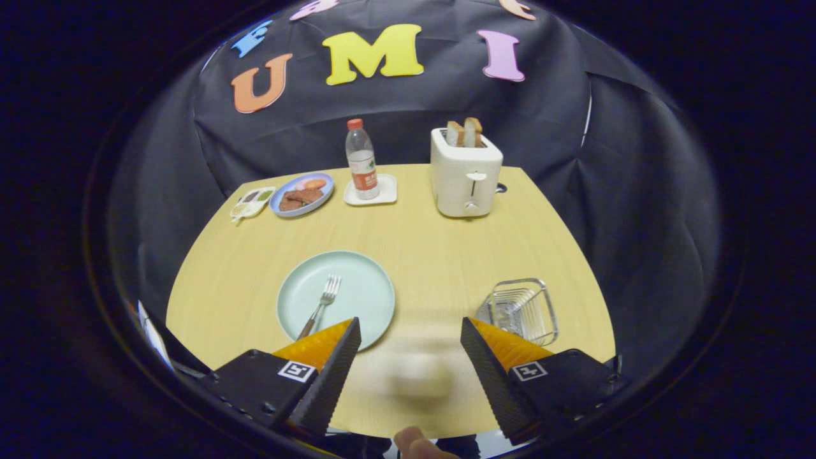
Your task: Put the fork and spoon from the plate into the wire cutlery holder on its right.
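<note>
Fingers (408,331) are held apart and empty, just short of the plate (363,299), where the fork (322,305) is seen.

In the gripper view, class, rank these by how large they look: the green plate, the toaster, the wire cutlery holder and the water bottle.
1. Green plate, just ahead of the open gripper.
2. Toaster.
3. Wire cutlery holder, though nearness to the camera makes this close with the toaster.
4. Water bottle, far back.
</note>
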The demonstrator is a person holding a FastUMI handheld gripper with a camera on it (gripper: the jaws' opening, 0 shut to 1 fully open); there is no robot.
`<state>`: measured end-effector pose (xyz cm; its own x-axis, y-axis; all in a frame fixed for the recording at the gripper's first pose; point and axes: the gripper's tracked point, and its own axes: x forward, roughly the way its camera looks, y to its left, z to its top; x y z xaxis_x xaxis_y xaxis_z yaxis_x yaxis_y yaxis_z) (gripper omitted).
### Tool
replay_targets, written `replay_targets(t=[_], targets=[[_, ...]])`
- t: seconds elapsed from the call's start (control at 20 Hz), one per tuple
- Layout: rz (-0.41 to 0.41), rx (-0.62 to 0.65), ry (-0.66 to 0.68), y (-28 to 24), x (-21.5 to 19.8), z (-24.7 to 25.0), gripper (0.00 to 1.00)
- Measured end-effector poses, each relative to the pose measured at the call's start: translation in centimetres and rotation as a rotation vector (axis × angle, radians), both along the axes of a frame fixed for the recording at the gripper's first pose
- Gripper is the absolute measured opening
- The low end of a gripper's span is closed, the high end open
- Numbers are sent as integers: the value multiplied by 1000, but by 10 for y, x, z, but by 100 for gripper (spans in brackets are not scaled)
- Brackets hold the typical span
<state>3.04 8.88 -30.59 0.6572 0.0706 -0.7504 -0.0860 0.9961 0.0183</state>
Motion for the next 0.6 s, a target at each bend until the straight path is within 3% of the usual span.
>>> replay_targets(t=[0.35, 0.6], targets=[[-11, 26, 79, 77, -4, -36, 95], [-70, 71, 97, 117, -2, -68, 94]])
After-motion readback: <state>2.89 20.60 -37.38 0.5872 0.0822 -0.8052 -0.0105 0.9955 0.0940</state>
